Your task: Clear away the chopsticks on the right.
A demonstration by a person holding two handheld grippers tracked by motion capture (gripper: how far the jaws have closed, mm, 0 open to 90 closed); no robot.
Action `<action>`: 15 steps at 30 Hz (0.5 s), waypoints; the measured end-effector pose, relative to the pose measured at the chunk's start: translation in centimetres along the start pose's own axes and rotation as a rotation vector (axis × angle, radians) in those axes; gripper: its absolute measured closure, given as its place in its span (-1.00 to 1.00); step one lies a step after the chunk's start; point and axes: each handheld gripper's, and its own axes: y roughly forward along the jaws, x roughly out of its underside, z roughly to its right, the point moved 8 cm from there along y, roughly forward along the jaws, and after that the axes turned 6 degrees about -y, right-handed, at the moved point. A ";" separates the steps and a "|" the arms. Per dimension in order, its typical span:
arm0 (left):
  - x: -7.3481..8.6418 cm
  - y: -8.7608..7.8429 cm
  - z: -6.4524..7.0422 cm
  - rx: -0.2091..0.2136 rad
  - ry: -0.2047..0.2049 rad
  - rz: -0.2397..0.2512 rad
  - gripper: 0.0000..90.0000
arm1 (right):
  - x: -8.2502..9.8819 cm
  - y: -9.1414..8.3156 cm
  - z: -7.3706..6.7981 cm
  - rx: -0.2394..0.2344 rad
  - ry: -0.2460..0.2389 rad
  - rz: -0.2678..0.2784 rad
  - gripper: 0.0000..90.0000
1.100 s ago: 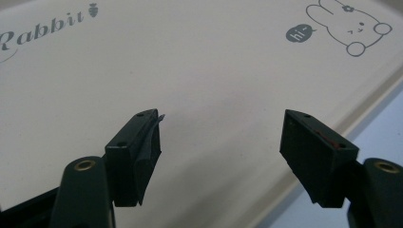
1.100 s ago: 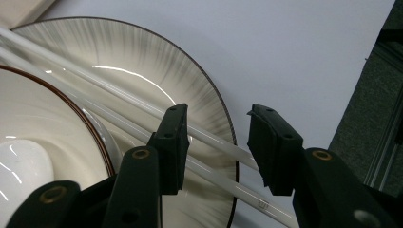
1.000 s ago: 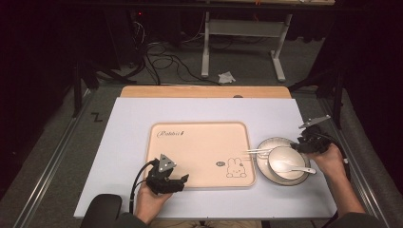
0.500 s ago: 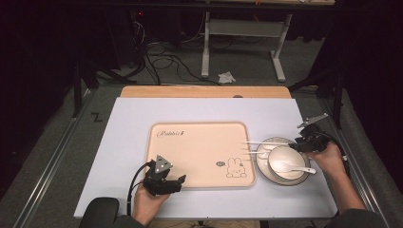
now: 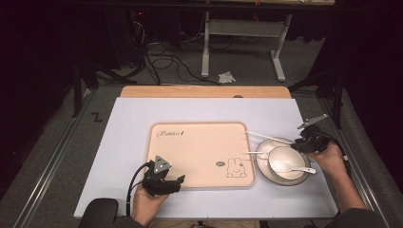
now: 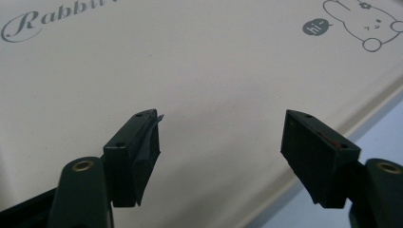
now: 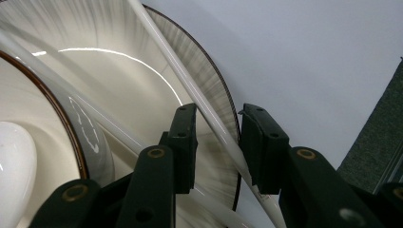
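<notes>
On the pale table (image 5: 123, 142), the right gripper (image 7: 218, 142) has its jaws just closing around a white chopstick (image 7: 190, 90) over the plate (image 7: 142, 90), not yet pressing. The left gripper (image 6: 221, 152), jaws apart and empty, rests at the near edge of the tray (image 6: 199, 71).

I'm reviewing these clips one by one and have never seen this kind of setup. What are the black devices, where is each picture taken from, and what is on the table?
A person sits at a table with a hand-held two-jaw gripper in each hand. The high view looks down from above. The other two views come from cameras riding on the grippers, looking along their black jaws.

The left gripper hovers open over the near edge of a beige tray printed with a rabbit. To the tray's right sits a plate holding a bowl with a white spoon, and white chopsticks lie across the plate. The right gripper has one chopstick between its jaws, which have just been closing; whether they press on it yet is unclear.
</notes>
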 end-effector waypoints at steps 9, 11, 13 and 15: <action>0.1 0.1 0.0 0.005 -0.002 -0.005 -0.35 | 0.2 0.0 0.2 0.014 -0.010 -0.006 0.61; 0.0 0.1 0.0 0.003 -0.003 -0.004 -0.35 | 0.3 0.0 0.2 0.020 -0.016 -0.006 0.64; 0.1 0.1 -0.1 0.000 -0.003 -0.004 -0.35 | 0.6 0.0 0.3 0.023 -0.022 -0.014 0.70; 0.1 0.1 -0.1 -0.001 -0.003 -0.005 -0.35 | 0.6 0.0 0.4 0.029 -0.027 -0.012 0.72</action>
